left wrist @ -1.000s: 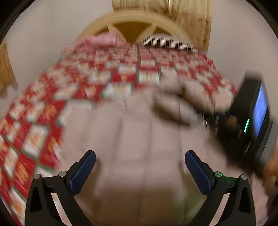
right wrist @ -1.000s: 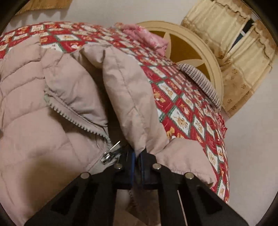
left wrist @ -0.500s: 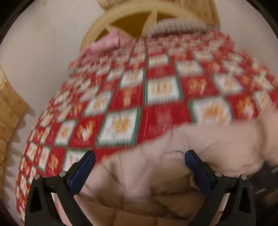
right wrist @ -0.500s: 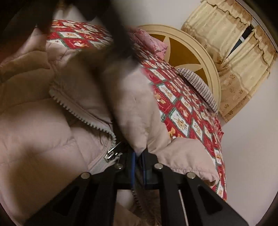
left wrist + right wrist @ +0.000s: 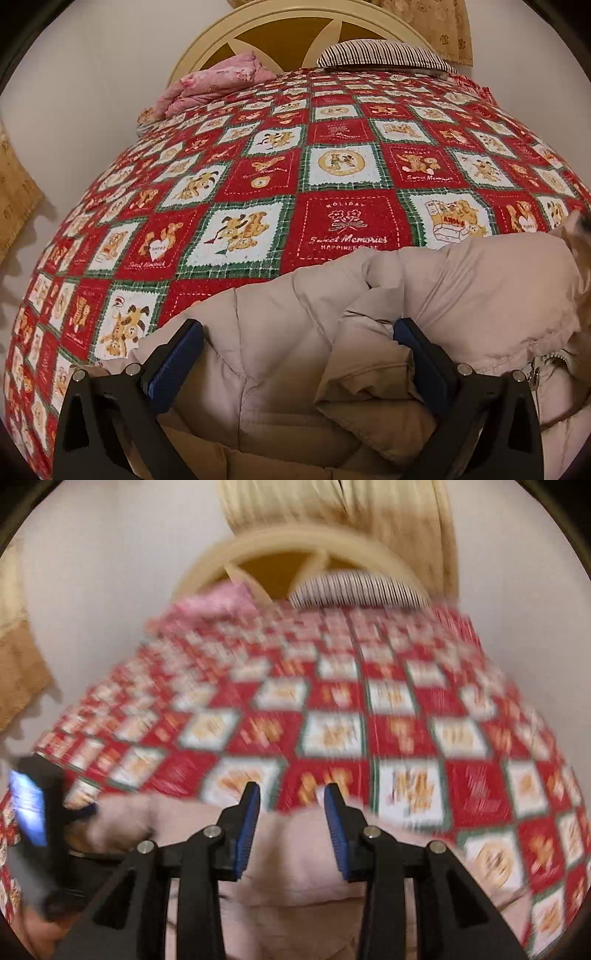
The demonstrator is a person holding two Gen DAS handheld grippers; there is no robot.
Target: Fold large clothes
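On the bed (image 5: 332, 173), spread with a red, white and green patchwork quilt (image 5: 347, 225), I see the beige puffer jacket (image 5: 295, 332) lying bunched at the near edge, closest to my cameras. Through the left wrist view, my left gripper (image 5: 295, 354) is spread wide, its blue pads (image 5: 173, 358) set on either side of a quilted fold of the jacket with padded fabric filling the gap between them; I cannot tell whether the pads press the cloth. A metal zipper pull (image 5: 533, 373) shows at the right side of the jacket, beside a toothed zipper edge.

Through the right wrist view, which is blurred, my right gripper (image 5: 291, 834) has its jaws partly apart above a rounded part of the jacket (image 5: 295, 853), with nothing pinched between them. At the left edge of that view I see the dark body of the other unit (image 5: 33, 812) with a lit blue screen.

At the head of the bed stand a cream headboard (image 5: 295, 22), a striped pillow (image 5: 384, 55) and a folded pink blanket (image 5: 218, 81). Tan curtains (image 5: 436, 26) hang behind.
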